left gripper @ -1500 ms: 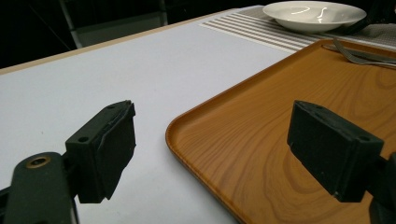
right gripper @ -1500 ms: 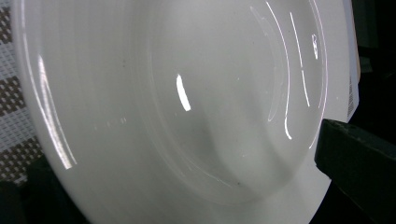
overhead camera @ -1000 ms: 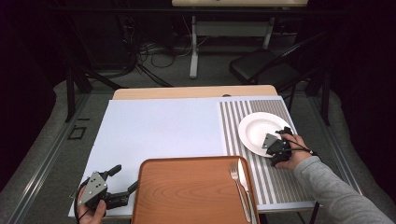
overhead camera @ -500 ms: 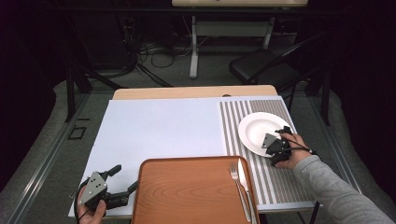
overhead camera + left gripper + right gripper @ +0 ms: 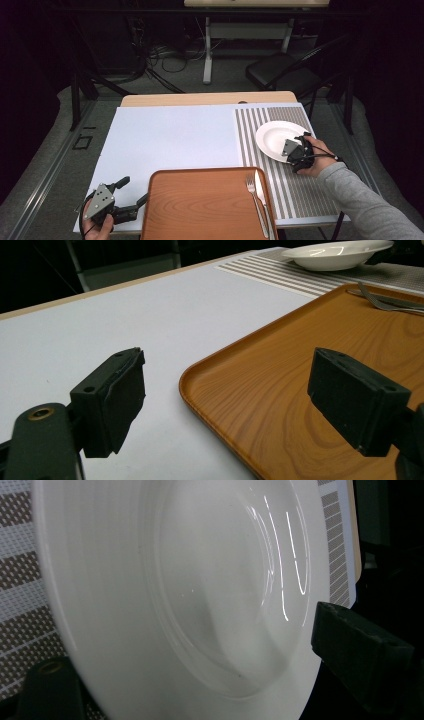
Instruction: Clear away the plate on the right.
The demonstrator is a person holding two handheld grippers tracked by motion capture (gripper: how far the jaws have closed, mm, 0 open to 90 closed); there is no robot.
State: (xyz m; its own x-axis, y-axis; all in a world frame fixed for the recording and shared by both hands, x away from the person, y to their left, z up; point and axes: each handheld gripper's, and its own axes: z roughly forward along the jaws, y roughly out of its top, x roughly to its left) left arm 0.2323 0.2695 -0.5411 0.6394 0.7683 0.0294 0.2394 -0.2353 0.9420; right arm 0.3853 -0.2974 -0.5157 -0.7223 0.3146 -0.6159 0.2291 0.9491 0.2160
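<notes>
Reaching my right hand-held gripper [image 5: 295,156] over the plate's [image 5: 274,136] near rim on the counter [image 5: 170,135]; jaws just been closing. Left hand-held gripper [image 5: 227,407] spread beside tray [image 5: 300,370]. Right view: plate rim between jaws, contact unclear.

A table [image 5: 200,98] carries a white mat [image 5: 170,137] (striped at right), a wooden tray [image 5: 200,205] and a white plate [image 5: 274,137].

You have no writing, label, brand, number or sign to read anywhere here, not on the things on the table nor on its mats.
</notes>
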